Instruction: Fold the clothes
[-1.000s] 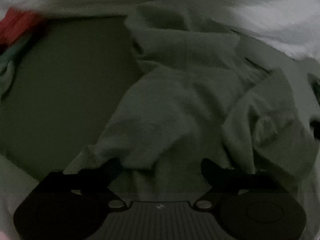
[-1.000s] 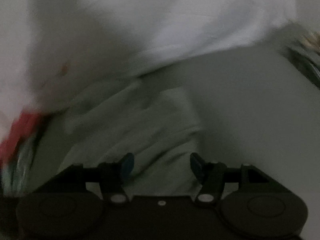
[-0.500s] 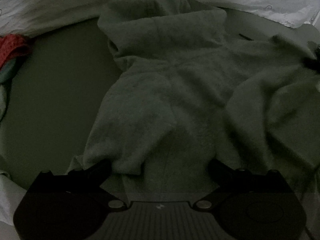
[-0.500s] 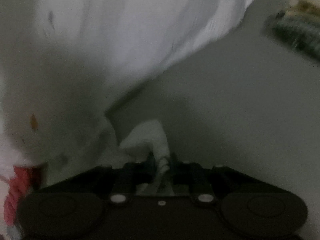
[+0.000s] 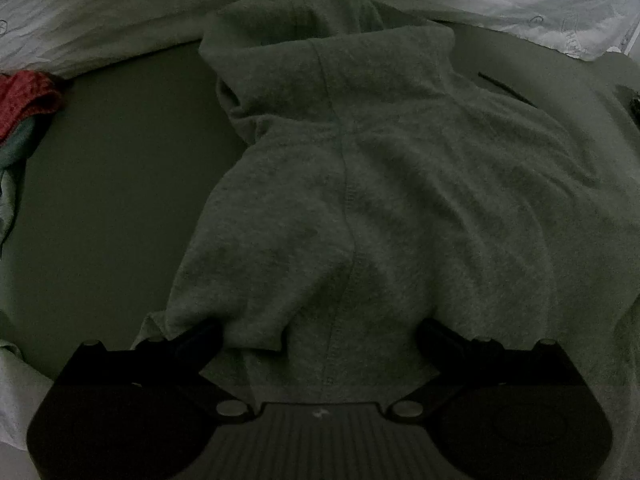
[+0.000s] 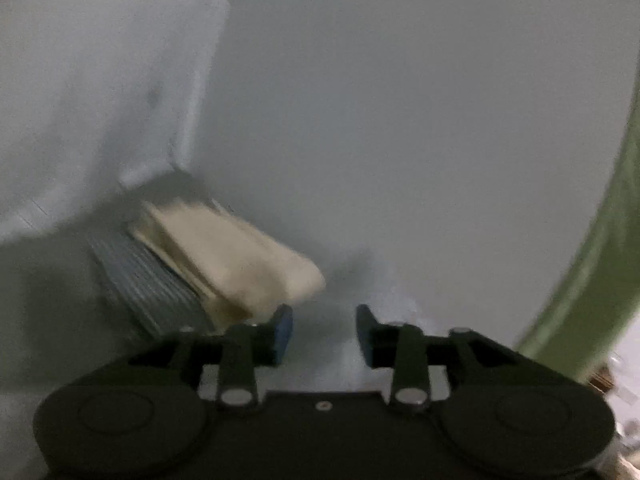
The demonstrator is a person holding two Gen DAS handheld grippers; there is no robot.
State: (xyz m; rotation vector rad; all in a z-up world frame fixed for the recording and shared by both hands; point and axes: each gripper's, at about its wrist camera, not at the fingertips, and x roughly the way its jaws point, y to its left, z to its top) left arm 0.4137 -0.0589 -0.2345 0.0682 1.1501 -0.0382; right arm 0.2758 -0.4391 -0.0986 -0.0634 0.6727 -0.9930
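Note:
A grey fleece garment lies crumpled on the dark green surface, a seam running down its middle. My left gripper is open right at its near edge, the cloth draped over both fingers. My right gripper is open and empty, with blue pads, over a pale grey surface. Just beyond its left finger lie a folded cream cloth and a grey ribbed cloth.
White bedding runs along the far side. A red and teal cloth pile sits at the left edge. A thin dark stick lies at the garment's far right. A green band curves at the right.
My right gripper held a fold of the grey garment half a second ago; now it has let go, opened and swung away to the folded cloths. My left gripper has moved closer over the garment.

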